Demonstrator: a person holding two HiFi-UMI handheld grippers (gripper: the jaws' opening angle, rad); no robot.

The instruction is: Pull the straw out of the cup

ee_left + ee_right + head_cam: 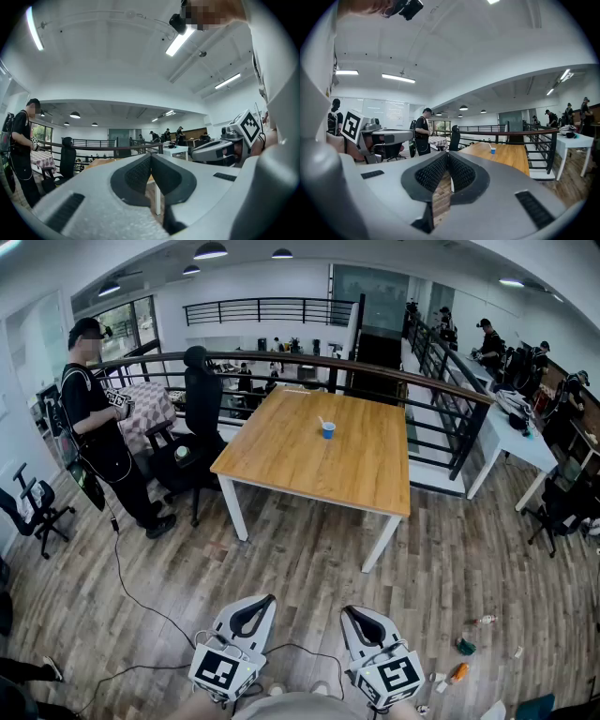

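While left gripper (268,599) and right gripper (348,610) sit closed, blue cup (328,431), straw (322,421) inside, on table (300,465)

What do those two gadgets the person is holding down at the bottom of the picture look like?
The left gripper and right gripper match: pale grey plastic bodies, each tapering to two jaws lined with black, dimpled pads. At the back of each sits a white cube printed with black square markers. A thin black cable seems to lead to the left one.
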